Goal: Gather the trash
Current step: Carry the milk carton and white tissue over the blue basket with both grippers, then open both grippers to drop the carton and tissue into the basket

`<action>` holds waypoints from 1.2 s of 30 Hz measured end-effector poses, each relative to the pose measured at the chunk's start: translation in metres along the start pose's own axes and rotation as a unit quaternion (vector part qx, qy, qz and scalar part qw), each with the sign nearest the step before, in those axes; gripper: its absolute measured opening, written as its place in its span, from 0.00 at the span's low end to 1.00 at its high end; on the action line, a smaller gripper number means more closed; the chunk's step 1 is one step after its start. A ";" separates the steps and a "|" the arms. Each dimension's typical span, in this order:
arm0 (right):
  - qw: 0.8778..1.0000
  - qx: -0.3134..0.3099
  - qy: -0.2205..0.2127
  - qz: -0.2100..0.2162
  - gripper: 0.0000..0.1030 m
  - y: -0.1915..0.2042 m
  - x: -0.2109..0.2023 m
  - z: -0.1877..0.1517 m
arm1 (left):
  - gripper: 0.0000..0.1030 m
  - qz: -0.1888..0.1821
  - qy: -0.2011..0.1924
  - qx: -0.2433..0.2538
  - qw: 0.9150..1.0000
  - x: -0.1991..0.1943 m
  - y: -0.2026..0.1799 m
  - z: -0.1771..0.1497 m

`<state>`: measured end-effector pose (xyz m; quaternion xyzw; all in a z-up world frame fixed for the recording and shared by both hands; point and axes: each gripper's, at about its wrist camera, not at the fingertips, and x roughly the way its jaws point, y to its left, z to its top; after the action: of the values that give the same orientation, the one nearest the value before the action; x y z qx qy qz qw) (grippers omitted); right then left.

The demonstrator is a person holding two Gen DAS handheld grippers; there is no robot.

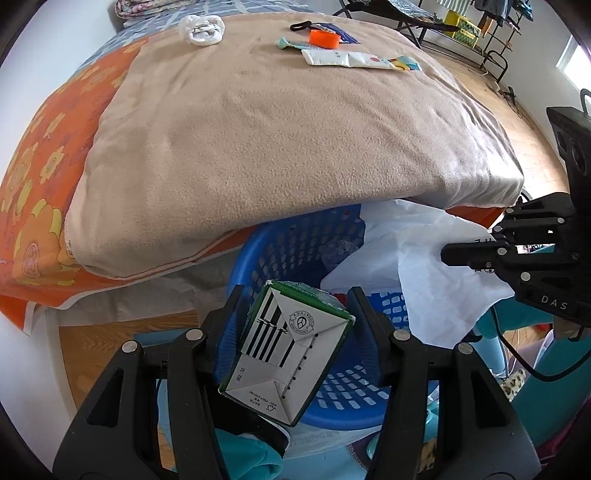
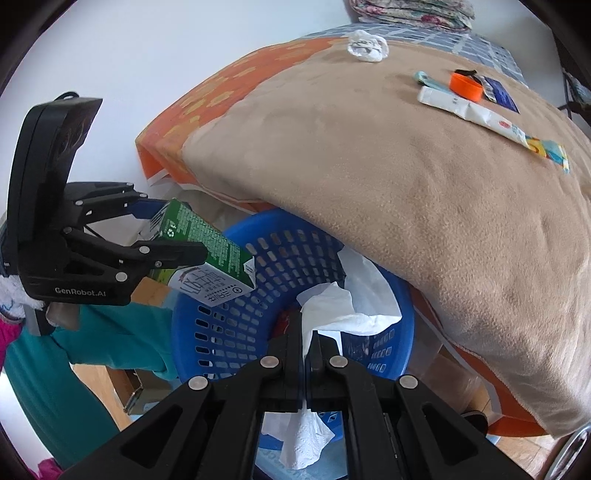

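Quick count of what's lying around: one round blue plastic laundry basket with slotted walls (image 2: 236, 325), and one green-and-white drink carton (image 1: 288, 347) over it. Crumpled white paper tissue (image 2: 332, 310) — I see at least two pieces at the basket, can't tell exactly. On the bed there's one tan fleece blanket (image 1: 280, 136), one orange plastic cap (image 1: 325, 38), one knotted white plastic bag (image 1: 201, 29), one flattened white tube (image 1: 347, 59), one dark blue wrapper (image 2: 500, 92), and one small black loop (image 1: 300, 26). Two black grippers total, left gripper (image 1: 295, 314) and right gripper (image 2: 306, 332).
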<state>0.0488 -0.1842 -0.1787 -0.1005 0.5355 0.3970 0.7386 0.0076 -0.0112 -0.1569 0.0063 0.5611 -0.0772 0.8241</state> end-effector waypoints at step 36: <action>0.996 0.005 -0.075 -0.049 0.79 -0.003 -0.049 0.003 | 0.64 -0.001 -0.022 -0.021 1.000 -0.010 -0.001 0.019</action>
<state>0.0482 -0.2078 -0.1360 -0.0927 0.4756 0.3640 0.7954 0.0212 -0.0130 -0.1407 -0.0129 0.5442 -0.0665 0.8362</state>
